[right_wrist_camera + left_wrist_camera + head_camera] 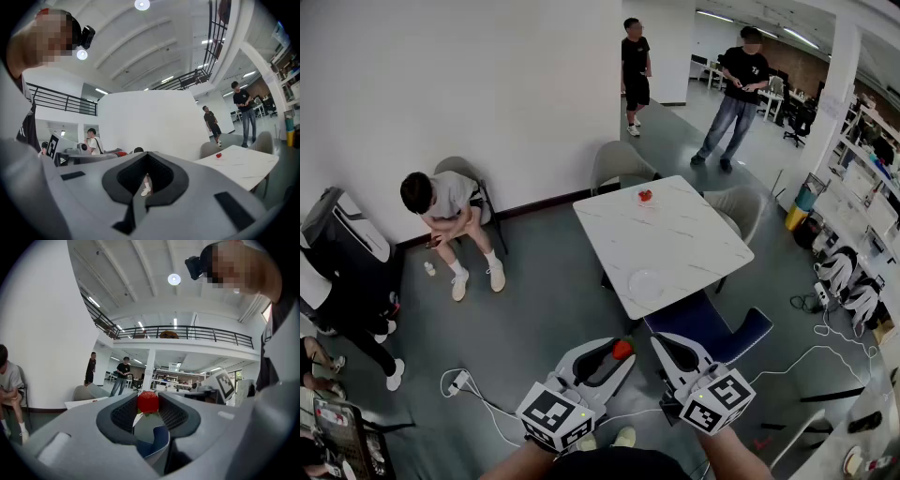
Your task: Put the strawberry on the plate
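In the head view my left gripper (pixel 617 356) sits low in the middle and is shut on a red strawberry (pixel 622 349) at its tips. The left gripper view shows the strawberry (pixel 148 402) pinched between the dark pads (pixel 125 414). A pale round plate (pixel 645 283) lies near the front edge of the white marble table (pixel 694 244), ahead of both grippers. My right gripper (pixel 667 345) is beside the left one, its jaws together with nothing in them. In its own view the right gripper (pixel 147 155) is level, with the table to the right.
A second red thing (pixel 645 196) rests on a small dish at the table's far edge. A blue chair (pixel 717 336) stands at the near side and grey chairs (pixel 619 164) at the far side. A person (pixel 450 216) sits by the wall. Cables (pixel 473 389) lie on the floor.
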{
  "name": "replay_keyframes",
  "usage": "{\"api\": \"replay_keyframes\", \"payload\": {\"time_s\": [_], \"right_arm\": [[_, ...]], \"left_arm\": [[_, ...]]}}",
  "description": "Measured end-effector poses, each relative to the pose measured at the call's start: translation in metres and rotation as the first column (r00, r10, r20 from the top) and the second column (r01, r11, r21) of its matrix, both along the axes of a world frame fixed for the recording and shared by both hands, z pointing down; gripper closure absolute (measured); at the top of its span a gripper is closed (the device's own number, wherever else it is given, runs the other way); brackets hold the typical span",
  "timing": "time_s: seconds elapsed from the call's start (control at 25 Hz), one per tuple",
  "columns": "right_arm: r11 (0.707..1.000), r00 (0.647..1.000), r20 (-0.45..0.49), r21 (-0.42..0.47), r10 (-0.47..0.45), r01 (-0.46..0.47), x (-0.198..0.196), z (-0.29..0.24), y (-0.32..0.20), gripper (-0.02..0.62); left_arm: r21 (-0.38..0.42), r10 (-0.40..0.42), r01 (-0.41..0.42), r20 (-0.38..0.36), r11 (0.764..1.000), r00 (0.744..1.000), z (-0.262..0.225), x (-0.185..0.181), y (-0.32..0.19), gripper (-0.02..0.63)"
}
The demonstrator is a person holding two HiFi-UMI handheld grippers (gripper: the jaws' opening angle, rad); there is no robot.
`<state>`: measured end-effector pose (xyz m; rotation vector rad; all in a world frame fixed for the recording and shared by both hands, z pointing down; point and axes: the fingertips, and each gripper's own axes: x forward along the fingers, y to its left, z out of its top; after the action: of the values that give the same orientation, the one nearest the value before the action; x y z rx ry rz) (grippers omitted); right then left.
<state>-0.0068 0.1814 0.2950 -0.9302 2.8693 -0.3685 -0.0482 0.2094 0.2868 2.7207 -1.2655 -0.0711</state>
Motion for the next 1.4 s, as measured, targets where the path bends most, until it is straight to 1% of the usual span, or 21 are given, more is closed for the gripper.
{"api": "replay_keyframes", "payload": {"time_s": [0.2,0.44,0.64,0.84,1.04,1.2,1.4], "right_arm": [[1.000,1.000,0.006,0.002,-0.004,0.004,0.004,0.001,-0.001,0.594],[1.000,1.000,0.007,-0.010,-0.002,0.002,0.002,0.005,-0.005,0.594],[0.999,0.998,0.055,-0.049,-0.016,0.019,0.006,0.007,-0.009,0.593],[0.999,0.994,0.104,-0.027,-0.034,0.037,0.014,0.000,-0.010,0.592],[0.999,0.995,0.100,-0.016,-0.026,0.028,0.028,-0.001,-0.010,0.592],[1.000,0.995,0.103,0.007,-0.012,0.012,0.041,-0.004,-0.018,0.592],[1.000,0.993,0.115,-0.014,0.002,-0.001,0.064,0.002,-0.031,0.592]], "left_arm": [[0.000,0.003,-0.003,-0.001,1.000,1.000,0.001,0.005,-0.002,0.462],[-0.010,0.003,-0.003,0.001,1.000,1.000,0.006,0.001,-0.006,0.460],[-0.018,-0.005,0.005,0.009,1.000,1.000,0.011,0.001,-0.010,0.460],[-0.009,-0.019,0.019,0.011,1.000,1.000,0.012,0.000,-0.015,0.462],[-0.005,-0.038,0.038,0.017,0.999,0.999,0.012,0.005,-0.016,0.460],[0.022,-0.042,0.042,0.026,0.999,0.999,0.008,0.012,-0.024,0.462],[0.009,-0.076,0.076,0.041,0.997,0.996,0.013,0.015,-0.038,0.462]]}}
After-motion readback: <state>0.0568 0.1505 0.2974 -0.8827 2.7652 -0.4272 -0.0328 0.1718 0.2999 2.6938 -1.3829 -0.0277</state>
